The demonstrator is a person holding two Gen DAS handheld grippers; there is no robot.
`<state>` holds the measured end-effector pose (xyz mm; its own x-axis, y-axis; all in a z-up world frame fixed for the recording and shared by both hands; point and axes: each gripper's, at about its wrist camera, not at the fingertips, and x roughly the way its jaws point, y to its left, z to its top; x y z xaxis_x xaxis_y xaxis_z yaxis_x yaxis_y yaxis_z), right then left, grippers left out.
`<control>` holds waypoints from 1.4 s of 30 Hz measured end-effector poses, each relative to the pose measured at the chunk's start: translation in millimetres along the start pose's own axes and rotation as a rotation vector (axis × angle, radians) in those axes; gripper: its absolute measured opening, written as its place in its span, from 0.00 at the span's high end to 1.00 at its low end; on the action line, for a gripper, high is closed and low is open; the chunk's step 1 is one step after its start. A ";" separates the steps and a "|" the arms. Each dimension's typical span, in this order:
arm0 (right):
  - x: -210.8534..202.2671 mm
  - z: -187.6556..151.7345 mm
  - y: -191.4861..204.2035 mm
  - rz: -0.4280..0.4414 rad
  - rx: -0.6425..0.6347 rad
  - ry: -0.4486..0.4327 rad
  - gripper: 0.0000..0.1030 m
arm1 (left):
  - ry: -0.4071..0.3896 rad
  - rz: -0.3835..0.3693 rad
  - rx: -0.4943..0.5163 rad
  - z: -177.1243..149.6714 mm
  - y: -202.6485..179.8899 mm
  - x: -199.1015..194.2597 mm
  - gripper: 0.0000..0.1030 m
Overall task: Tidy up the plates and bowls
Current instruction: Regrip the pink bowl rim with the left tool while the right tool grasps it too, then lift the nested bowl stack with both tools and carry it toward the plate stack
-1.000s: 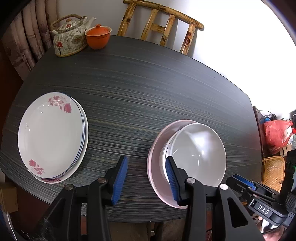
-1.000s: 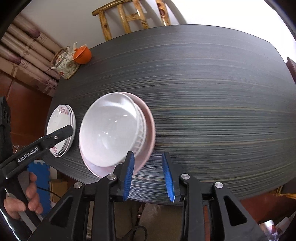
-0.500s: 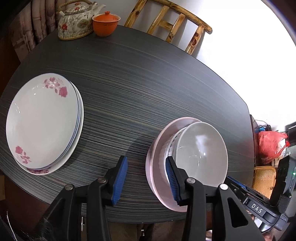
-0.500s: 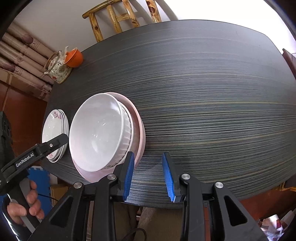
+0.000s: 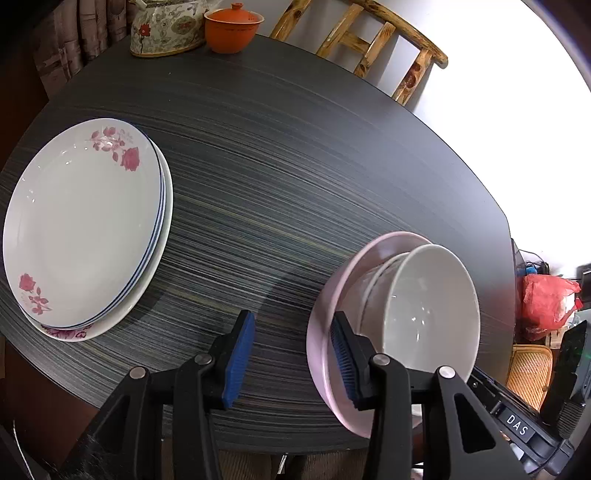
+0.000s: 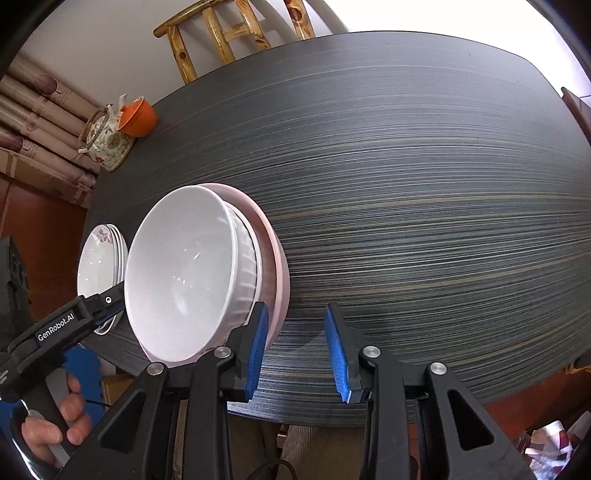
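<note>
Dark wood with thin stripes covers the big table. At its far side stand a flowery teapot and a little orange pot with a lid, side by side. A wooden chair waits behind the table by the white wall.

Near the table's left edge lies a stack of white plates. The top one has red roses on it, and one below has a blue line round its rim.

Well apart from them, near the front edge, sits a pink plate. On it are white bowls, one inside the other. The lower bowl has ridges on its side.

The left gripper points down at the table. Its blue fingers are apart and nothing is between them. They reach over the bare table just left of the pink plate, and one finger is in front of the plate's rim.

The right gripper points down on the other side of the bowls. Its blue fingers are also apart with nothing between them. One finger is right by the pink plate's edge, but I cannot tell if it touches.

A person's hand holds the handle of the left gripper, low in the right camera's view
</note>
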<state>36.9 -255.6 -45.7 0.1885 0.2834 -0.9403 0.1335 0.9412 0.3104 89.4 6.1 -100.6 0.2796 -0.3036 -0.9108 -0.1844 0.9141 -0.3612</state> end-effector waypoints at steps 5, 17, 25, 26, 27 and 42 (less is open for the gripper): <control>5.7 2.0 -0.7 -0.002 0.010 0.002 0.70 | 0.011 -0.005 -0.017 0.0 3.6 12.0 0.58; 17.1 8.7 -4.9 -0.007 0.009 0.013 0.71 | 0.013 -0.019 -0.034 2.8 5.7 23.5 0.63; 20.3 12.0 -3.6 -0.013 0.005 0.008 0.71 | 0.010 -0.053 -0.028 4.0 -5.1 23.9 0.91; 20.5 12.3 -3.4 -0.014 0.003 0.008 0.71 | 0.011 -0.056 -0.028 4.1 -5.5 23.3 0.91; 20.8 13.4 -3.8 -0.014 0.001 0.009 0.71 | 0.010 -0.052 -0.028 4.3 -6.0 23.4 0.91; 22.6 14.6 1.2 0.026 0.023 0.005 0.87 | -0.011 -0.016 -0.018 0.2 -9.3 18.8 0.94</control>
<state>55.5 -250.8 -64.6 0.1871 0.3090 -0.9325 0.1512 0.9289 0.3381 96.5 -8.1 -114.3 0.2931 -0.3151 -0.9027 -0.1964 0.9042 -0.3793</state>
